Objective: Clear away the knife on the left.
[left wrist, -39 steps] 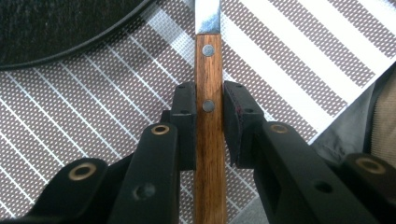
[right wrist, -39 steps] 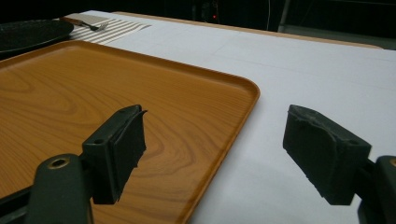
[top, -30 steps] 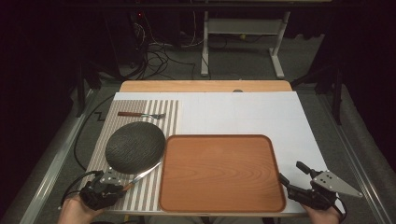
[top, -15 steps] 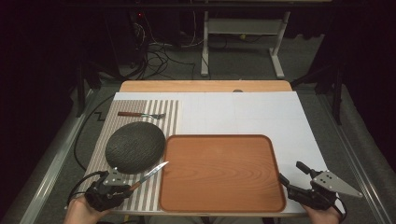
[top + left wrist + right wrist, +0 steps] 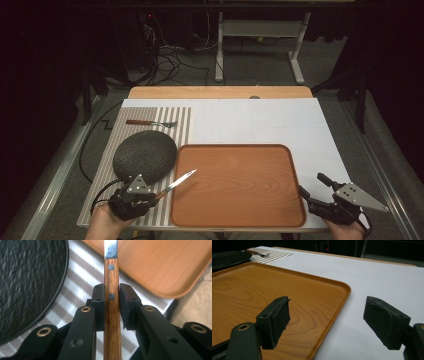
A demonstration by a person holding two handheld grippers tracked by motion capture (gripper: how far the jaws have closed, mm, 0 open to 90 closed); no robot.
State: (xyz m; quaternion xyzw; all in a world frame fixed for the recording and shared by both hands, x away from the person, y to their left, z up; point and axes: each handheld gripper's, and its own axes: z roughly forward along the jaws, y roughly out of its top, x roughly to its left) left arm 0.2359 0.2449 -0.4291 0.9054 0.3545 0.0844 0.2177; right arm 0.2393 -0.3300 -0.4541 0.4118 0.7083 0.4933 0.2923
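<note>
While clamped on the knife [image 5: 111, 302] handle (blade over the tray [image 5: 240, 220]), left gripper [image 5: 111, 307]; right gripper [image 5: 332, 322] wide, empty.

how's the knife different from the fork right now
The knife is clamped by its handle in the left gripper, blade tip out over the wooden tray. The fork lies untouched on the striped mat, beyond the dark plate. The knife runs diagonally, the fork crosswise. Both have brown wooden handles.

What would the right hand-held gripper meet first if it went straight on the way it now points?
Probably the tray. The right hand-held gripper points with its open jaws either side of the tray's near corner, so the rim there comes first, though its height above the rim is unclear.
</note>
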